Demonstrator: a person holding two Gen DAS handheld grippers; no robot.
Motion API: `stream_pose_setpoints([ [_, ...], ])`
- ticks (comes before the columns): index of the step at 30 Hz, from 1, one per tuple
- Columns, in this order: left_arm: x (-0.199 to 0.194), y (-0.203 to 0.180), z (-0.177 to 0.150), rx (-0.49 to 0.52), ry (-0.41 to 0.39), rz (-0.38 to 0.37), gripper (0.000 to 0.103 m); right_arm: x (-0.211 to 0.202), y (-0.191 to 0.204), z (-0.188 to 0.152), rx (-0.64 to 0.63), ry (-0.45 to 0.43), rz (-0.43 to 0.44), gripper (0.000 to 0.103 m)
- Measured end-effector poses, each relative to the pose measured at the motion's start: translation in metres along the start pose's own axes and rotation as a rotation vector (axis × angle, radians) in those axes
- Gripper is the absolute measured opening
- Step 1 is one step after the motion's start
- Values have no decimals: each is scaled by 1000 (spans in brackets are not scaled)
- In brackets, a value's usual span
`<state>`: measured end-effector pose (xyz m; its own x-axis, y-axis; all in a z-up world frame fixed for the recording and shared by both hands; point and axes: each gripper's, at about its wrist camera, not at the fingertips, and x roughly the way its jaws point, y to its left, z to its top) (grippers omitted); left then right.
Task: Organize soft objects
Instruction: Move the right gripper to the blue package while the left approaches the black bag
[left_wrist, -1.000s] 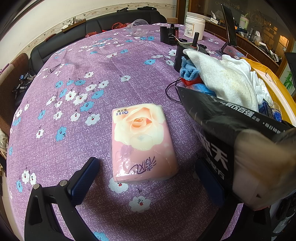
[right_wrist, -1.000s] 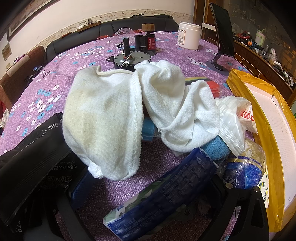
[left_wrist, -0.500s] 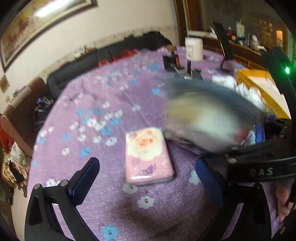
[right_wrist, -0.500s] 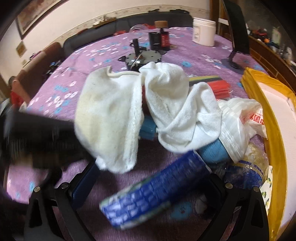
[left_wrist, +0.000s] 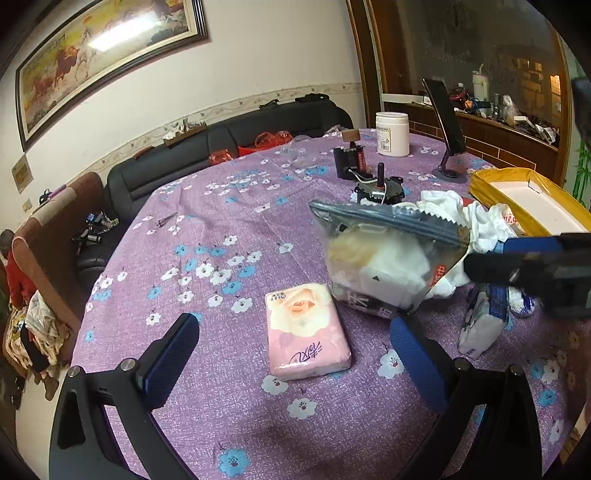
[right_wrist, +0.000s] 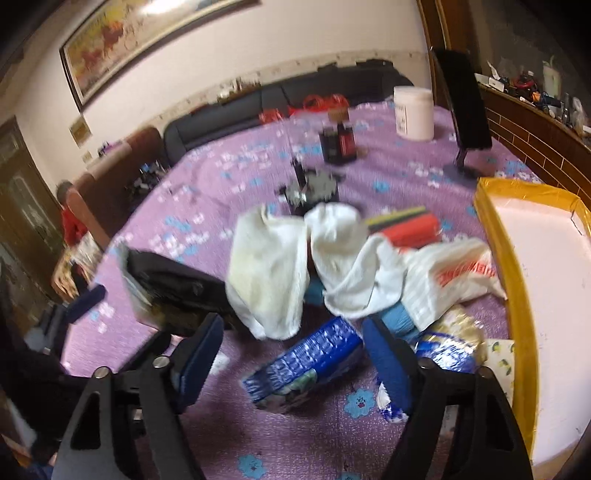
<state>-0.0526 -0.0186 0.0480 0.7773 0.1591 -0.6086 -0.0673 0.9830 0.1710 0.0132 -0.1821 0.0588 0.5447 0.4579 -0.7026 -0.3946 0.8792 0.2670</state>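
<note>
My left gripper (left_wrist: 291, 325) hangs open over a pink tissue pack (left_wrist: 306, 332) that lies flat on the purple flowered tablecloth (left_wrist: 207, 258); its pads do not touch the pack. Behind it a black and silver pack (left_wrist: 384, 266) rests against a heap of white towels (left_wrist: 476, 221). My right gripper (right_wrist: 291, 336) has its jaws closing. A blue printed pack (right_wrist: 306, 365) lies on the cloth between its fingers (right_wrist: 199, 354), and the pads are not pressing on it. A white towel (right_wrist: 269, 280) is draped just beyond it.
A yellow-rimmed tray (right_wrist: 517, 295) lines the right side. A white plastic bag (right_wrist: 454, 280), blue cloth (right_wrist: 399, 317) and red items (right_wrist: 410, 225) sit in the heap. Farther back stand a motor (left_wrist: 380, 188), dark bottle (right_wrist: 338, 142), white jar (right_wrist: 413, 114) and phone stand (right_wrist: 465, 129).
Both views pulled back, rose and tilted upward. The black pack, earlier looming at the left view's right edge, now sits farther off by the towels. The right jaws stand narrower.
</note>
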Motion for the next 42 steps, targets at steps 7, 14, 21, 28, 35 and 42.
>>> stream_pose_setpoints([
  [7, -11, 4, -1, -18, -62, 44, 103, -26, 6, -3, -29, -91, 10, 71],
  [14, -19, 8, -1, -25, -94, 90, 103, -23, 3, -8, -42, -58, -10, 64],
  [21, -24, 8, -3, -26, -102, 107, 103, -6, 5, -21, -45, 40, 8, 64],
  [28, -25, 8, -2, -26, -101, 115, 103, 12, 9, -27, -56, 93, -3, 64],
  [35, -24, 10, -3, -32, -98, 123, 103, 24, 9, -28, -55, 108, -21, 64],
  [42, -21, 12, -4, -42, -84, 125, 103, 28, 7, -24, -52, 104, -49, 69],
])
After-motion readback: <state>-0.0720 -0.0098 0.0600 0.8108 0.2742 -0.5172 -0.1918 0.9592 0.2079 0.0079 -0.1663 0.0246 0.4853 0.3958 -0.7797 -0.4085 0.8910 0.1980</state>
